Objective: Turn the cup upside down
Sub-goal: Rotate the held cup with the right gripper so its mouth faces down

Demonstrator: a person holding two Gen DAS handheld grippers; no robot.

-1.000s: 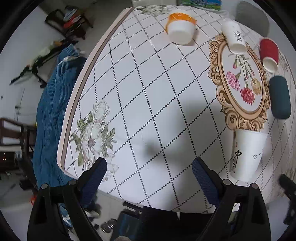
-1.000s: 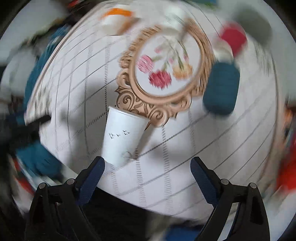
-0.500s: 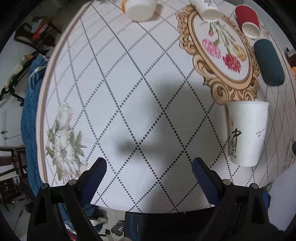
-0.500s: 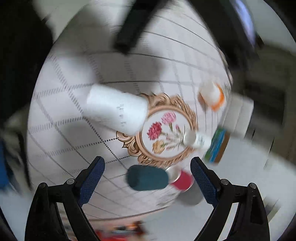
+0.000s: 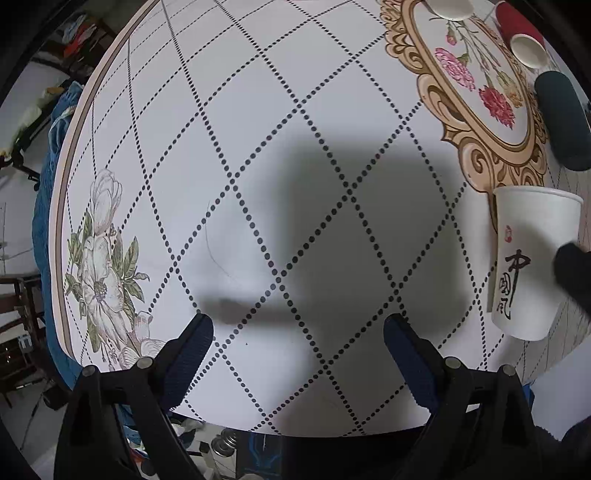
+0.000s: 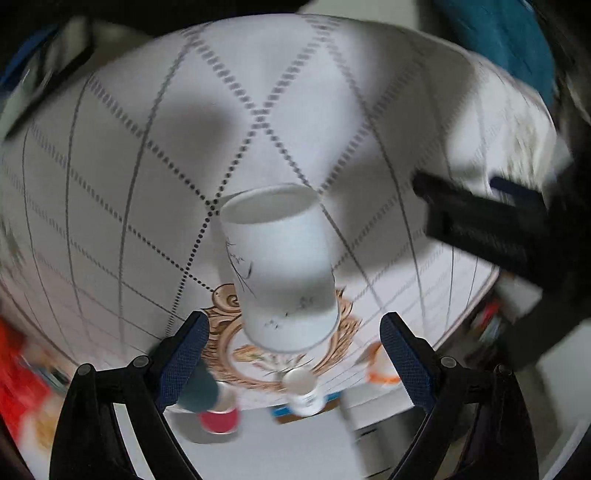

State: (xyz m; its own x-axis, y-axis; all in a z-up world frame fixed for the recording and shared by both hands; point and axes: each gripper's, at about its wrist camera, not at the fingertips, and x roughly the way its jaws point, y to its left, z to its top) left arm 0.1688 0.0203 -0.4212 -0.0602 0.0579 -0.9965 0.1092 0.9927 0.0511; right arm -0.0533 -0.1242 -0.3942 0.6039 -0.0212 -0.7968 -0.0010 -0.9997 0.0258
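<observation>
A white paper cup [image 5: 532, 258] with black writing stands on the patterned table [image 5: 258, 166] at the right of the left wrist view, wide rim toward the far side. In the inverted, blurred right wrist view the same cup [image 6: 280, 269] sits just ahead of my right gripper [image 6: 291, 354], between the open blue-padded jaws but untouched. My left gripper [image 5: 299, 354] is open and empty over the table's near edge, left of the cup. A dark shape [image 5: 572, 269] overlaps the cup's right side.
A red cup [image 5: 521, 33], a dark teal cylinder [image 5: 561, 118] and a white cup [image 5: 448, 7] lie at the far right around the floral oval. A blue cloth [image 5: 48, 177] hangs left of the table. The left gripper's dark frame [image 6: 491, 229] crosses the right wrist view.
The right gripper has rolled over, so its view is now inverted, and closed in on the white cup. The left gripper has moved forward and lower over the table.
</observation>
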